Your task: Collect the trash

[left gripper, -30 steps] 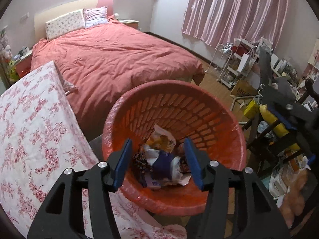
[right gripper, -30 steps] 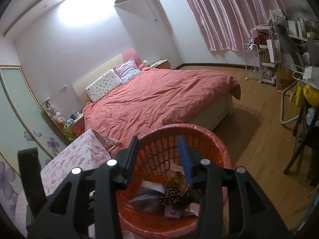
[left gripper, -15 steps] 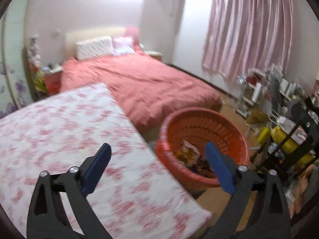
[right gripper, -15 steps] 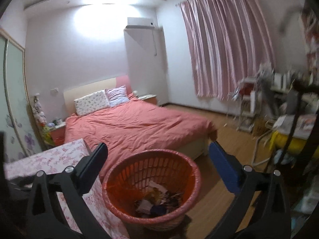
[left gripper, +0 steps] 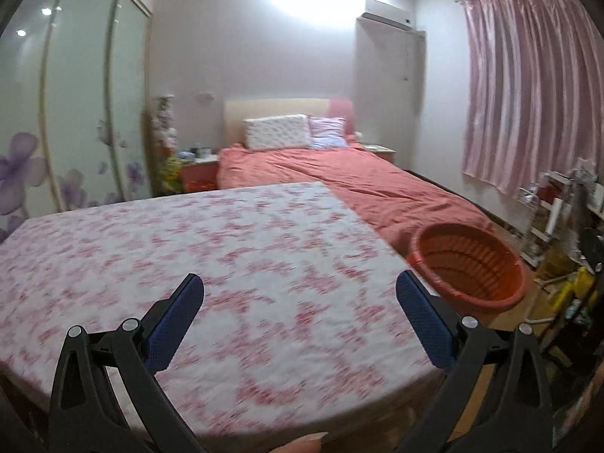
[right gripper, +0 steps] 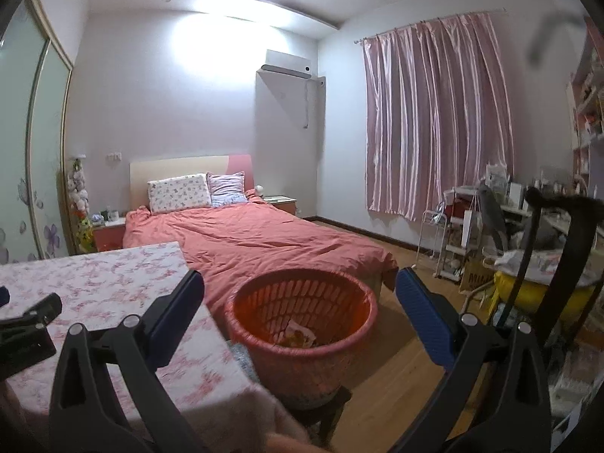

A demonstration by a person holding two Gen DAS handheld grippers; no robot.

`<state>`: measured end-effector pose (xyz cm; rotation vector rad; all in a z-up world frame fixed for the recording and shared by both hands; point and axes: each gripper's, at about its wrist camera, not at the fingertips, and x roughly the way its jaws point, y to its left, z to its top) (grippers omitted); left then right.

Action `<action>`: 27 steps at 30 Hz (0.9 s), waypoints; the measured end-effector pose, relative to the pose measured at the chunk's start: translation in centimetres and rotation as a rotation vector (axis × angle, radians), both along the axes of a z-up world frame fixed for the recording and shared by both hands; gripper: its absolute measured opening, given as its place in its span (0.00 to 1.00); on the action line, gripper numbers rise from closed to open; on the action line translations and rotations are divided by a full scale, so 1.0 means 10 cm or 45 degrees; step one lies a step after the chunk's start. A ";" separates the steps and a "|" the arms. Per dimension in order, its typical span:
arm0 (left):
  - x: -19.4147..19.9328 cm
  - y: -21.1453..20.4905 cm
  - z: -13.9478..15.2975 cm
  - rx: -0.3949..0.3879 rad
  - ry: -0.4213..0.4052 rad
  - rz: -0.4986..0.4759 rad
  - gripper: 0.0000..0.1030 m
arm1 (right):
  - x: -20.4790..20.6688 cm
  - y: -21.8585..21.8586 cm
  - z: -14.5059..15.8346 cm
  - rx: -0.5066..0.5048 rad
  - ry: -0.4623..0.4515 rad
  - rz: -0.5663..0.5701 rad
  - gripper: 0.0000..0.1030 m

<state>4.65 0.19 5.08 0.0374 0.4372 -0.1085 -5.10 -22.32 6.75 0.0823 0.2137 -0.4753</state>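
Note:
An orange plastic basket (right gripper: 302,302) stands on a dark stool beside the table, and crumpled wrappers (right gripper: 298,334) lie in its bottom. In the left wrist view the basket (left gripper: 468,264) sits low at the right, past the table's corner. My left gripper (left gripper: 298,279) hovers over the floral tablecloth (left gripper: 226,245); its jaws are opening wide and nothing is between them. My right gripper (right gripper: 300,275) is open and empty, with the basket framed between its fingers from farther back. Part of the left gripper (right gripper: 26,324) shows at the left edge of the right wrist view.
A bed with a coral duvet (right gripper: 264,241) lies beyond the table and basket. Sliding wardrobe doors (left gripper: 75,113) line the left wall. A white rack (right gripper: 453,241), a yellow object (right gripper: 528,290) and a dark frame crowd the right side. Wooden floor (right gripper: 400,343) runs between bed and clutter.
Both grippers pulled back from inside the basket and opened wide, leaving the wrappers in it. The left one swung left over the table; the basket now looks smaller and farther off.

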 end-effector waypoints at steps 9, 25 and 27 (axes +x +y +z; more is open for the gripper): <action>-0.17 0.14 -0.22 -0.037 0.081 0.069 0.98 | -0.08 0.12 -0.15 0.079 0.124 0.014 0.96; -0.27 0.25 -0.34 -0.046 0.131 0.144 0.98 | 0.05 0.27 -0.33 0.045 0.247 -0.005 0.96; -0.27 0.24 -0.35 -0.039 0.133 0.146 0.98 | 0.07 0.28 -0.35 0.044 0.260 -0.009 0.96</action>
